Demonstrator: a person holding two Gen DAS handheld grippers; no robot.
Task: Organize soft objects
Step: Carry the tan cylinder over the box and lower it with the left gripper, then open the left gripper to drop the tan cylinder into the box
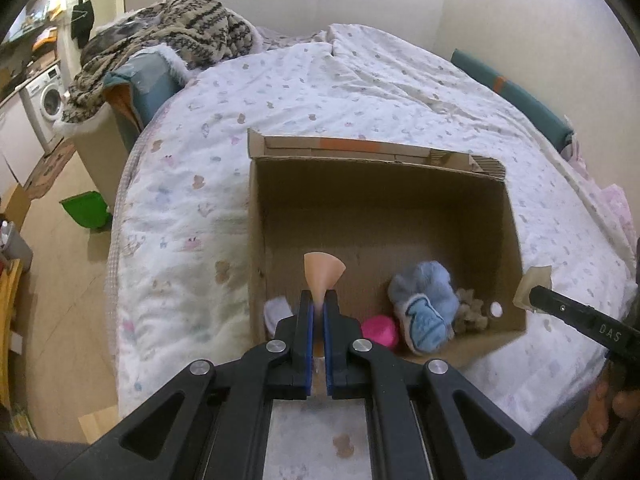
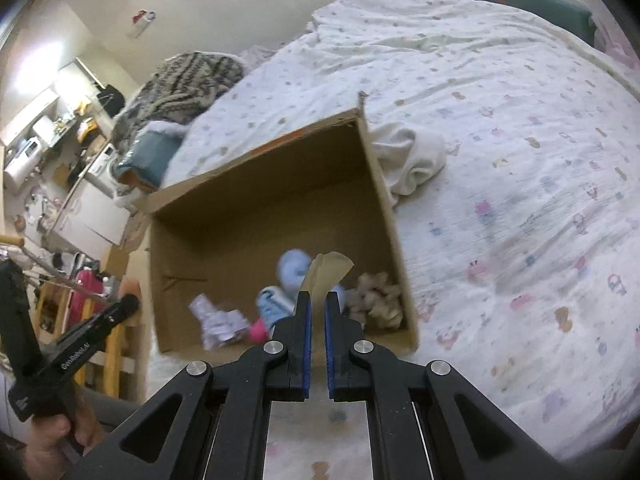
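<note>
An open cardboard box (image 1: 380,196) stands on the bed. Inside lie a blue plush toy (image 1: 426,304), a pink ball (image 1: 380,330), a beige fuzzy item (image 1: 472,310) and a pale lilac item (image 1: 276,310). My left gripper (image 1: 319,300) is shut on a peach soft piece (image 1: 323,270), held over the box's near edge. My right gripper (image 2: 318,300) is shut on a beige soft piece (image 2: 326,272) above the box (image 2: 260,200); it also shows in the left wrist view (image 1: 534,282). The blue toy (image 2: 292,270) and fuzzy item (image 2: 376,296) lie below.
A white cloth (image 2: 412,156) lies on the bed beside the box's far right corner. A patterned blanket (image 1: 168,36) is piled at the bed's far left. A green bin (image 1: 86,210) stands on the floor left of the bed.
</note>
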